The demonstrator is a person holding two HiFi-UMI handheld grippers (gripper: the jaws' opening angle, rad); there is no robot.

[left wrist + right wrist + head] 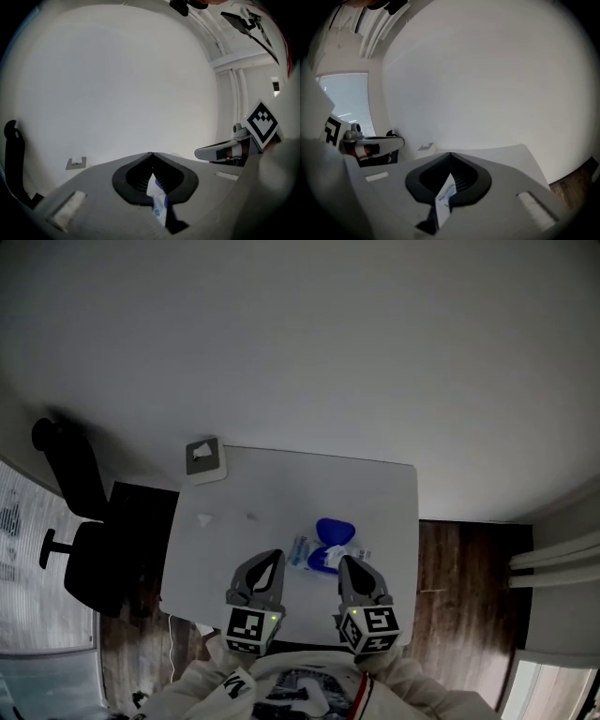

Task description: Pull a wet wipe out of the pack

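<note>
Office — swivel chair point(92, 563), white desk point(281, 486)

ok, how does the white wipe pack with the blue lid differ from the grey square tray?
The white wipe pack with the blue lid lies toward the near edge of the white table; the grey square tray sits at its far left corner. The pack's lid looks flipped open; the tray is flat, with something white in it. Both rest on that table.
</note>
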